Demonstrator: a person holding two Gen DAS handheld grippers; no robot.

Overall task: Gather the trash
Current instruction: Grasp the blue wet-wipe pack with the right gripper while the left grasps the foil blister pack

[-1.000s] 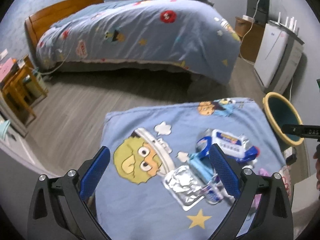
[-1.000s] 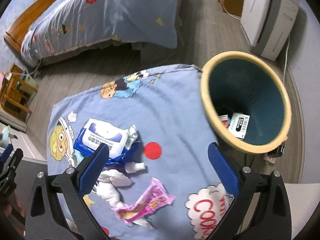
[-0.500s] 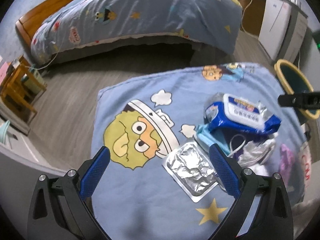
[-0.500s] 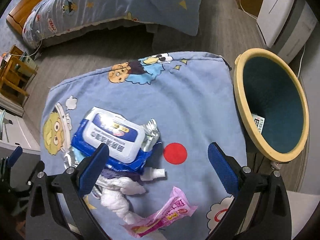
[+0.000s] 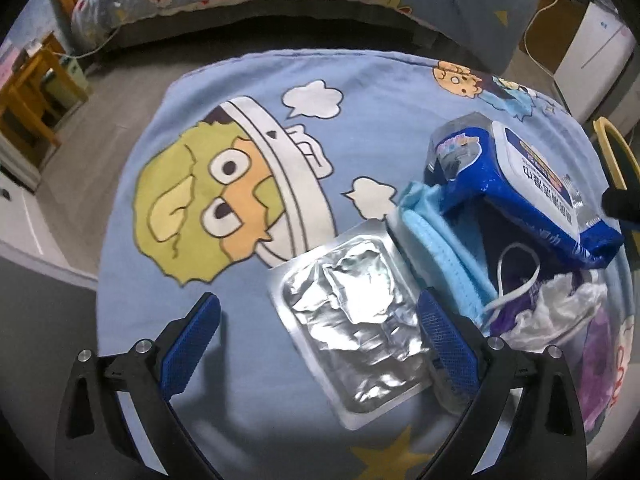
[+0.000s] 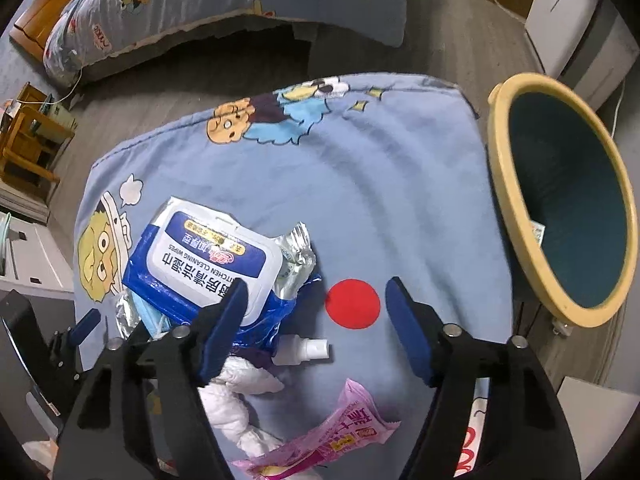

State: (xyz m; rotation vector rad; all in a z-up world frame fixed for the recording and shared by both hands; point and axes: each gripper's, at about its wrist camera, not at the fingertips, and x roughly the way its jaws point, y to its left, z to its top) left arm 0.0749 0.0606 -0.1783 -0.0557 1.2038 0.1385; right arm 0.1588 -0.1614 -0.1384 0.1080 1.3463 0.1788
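A pile of trash lies on a blue cartoon cloth (image 5: 240, 92). A silver foil packet (image 5: 352, 328) lies between the open jaws of my left gripper (image 5: 320, 336), which hovers low over it. A blue face mask (image 5: 440, 248), a blue wet-wipes pack (image 5: 520, 184) and white tissue (image 5: 560, 304) lie to its right. My right gripper (image 6: 316, 320) is open above the wipes pack (image 6: 208, 264), a small white spray bottle (image 6: 304, 350), white tissue (image 6: 240, 392) and a pink wrapper (image 6: 332, 432). The yellow-rimmed teal bin (image 6: 560, 216) stands at the right.
A bed with a blue quilt (image 6: 200, 0) stands behind the cloth across grey floor. A wooden side table (image 6: 28, 140) is at the left, and a white appliance (image 6: 568, 20) at the far right. The bin holds a small box (image 6: 538, 234).
Both grippers have dropped closer to the cloth. The left has come down over the foil packet. The right has swung left from the bin toward the wipes pack and its jaws have narrowed.
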